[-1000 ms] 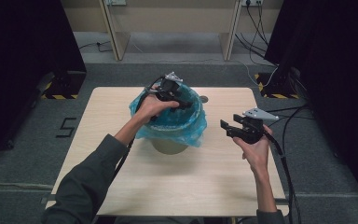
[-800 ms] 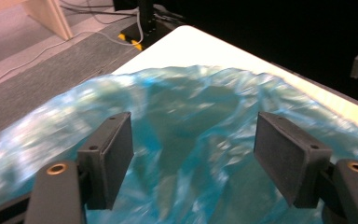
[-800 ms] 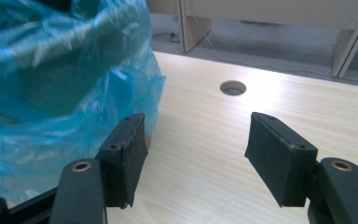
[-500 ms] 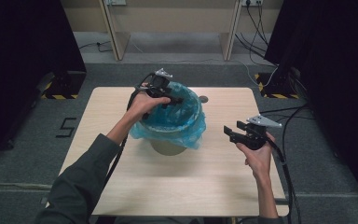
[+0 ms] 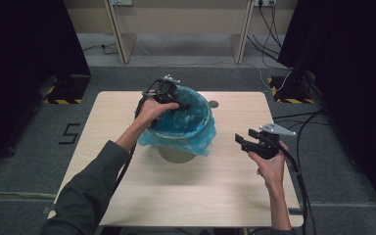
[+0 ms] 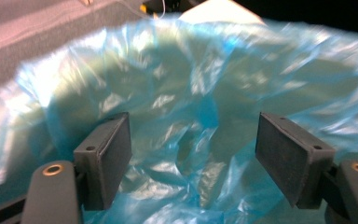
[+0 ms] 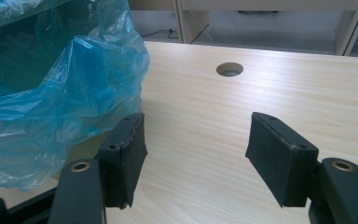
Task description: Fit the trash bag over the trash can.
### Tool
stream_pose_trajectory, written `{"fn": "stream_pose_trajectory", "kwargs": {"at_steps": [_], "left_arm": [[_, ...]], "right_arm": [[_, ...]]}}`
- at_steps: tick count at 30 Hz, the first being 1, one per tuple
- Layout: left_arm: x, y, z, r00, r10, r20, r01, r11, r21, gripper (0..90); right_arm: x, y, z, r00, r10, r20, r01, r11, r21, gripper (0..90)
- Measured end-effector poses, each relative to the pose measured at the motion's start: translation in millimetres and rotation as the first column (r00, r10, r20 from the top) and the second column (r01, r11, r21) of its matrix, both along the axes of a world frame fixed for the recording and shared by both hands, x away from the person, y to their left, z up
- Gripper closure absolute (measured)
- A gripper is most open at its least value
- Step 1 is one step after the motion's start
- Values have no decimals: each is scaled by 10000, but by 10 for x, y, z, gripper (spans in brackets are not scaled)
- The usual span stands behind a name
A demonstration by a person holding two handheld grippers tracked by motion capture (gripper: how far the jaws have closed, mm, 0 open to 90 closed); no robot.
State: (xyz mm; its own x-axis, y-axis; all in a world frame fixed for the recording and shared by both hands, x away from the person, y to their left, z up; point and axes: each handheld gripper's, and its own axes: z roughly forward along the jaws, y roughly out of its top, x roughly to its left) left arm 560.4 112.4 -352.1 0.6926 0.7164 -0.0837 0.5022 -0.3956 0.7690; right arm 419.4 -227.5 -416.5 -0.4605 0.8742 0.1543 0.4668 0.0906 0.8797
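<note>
A pale bin [image 5: 177, 154] lined with a blue plastic bag [image 5: 196, 139] stands in the middle of the wooden table [image 5: 127, 191]. My left gripper [image 5: 182, 105] hovers over the bin's left rim, pointing into the opening. It is open, and crumpled blue bag [image 6: 182, 116] lies beyond its jaws with nothing between them. My right gripper [image 5: 245, 139] is held above the table to the right of the bin, a short gap from the bag's overhang. It is open too, with bare table [image 7: 196, 126] between its jaws and the blue bag [image 7: 51, 88] at its left.
A round cable hole [image 5: 213, 104] [image 7: 229, 69] sits in the table behind the bin. Cables trail from both grippers off the table edges. Desk legs, floor cables and black curtains stand beyond the far edge.
My left gripper has shifted left and back over the bin's rim. My right gripper has drawn slightly nearer the person and lower.
</note>
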Motion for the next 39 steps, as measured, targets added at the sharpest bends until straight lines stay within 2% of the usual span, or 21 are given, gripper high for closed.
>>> {"fn": "stream_pose_trajectory", "kwargs": {"at_steps": [2,5,7,11,16,19,23,31,39], "left_arm": [[-58,-4,66,9996,-204,180,207,9997,-113,261],[-156,3,163,9979,-444,468,458,9985,-296,253],[-206,7,218,9969,-548,567,574,9973,-448,251],[-315,28,338,9932,-788,860,840,9947,-588,246],[-465,115,442,9887,-1102,1019,1194,9888,-892,239],[-587,203,472,9828,-1500,1075,1604,9824,-962,236],[-743,369,468,9778,-1687,1245,1827,9768,-1113,236],[-958,698,400,9750,-1566,1574,1815,9705,-1588,233],[-1109,979,227,9739,-1464,1733,1761,9695,-1707,230]], "right_arm": [[-11,-10,-8,10000,-28,24,28,10000,-28,370],[-37,-24,-60,9998,-213,29,214,9988,-443,368],[-46,-35,-101,9997,-222,-59,219,9989,-426,368],[-79,-54,-249,9991,-324,-283,306,9977,-612,362],[-131,-78,-433,9978,-369,-549,333,9974,-643,361],[-143,-101,-521,9962,-393,-781,336,9968,-730,359],[-156,-124,-630,9941,-446,-988,363,9958,-845,356],[-131,-88,-755,9914,-371,-1254,207,9914,-1291,347],[-192,-113,-782,9896,-534,-1338,365,9914,-1253,346]]}}
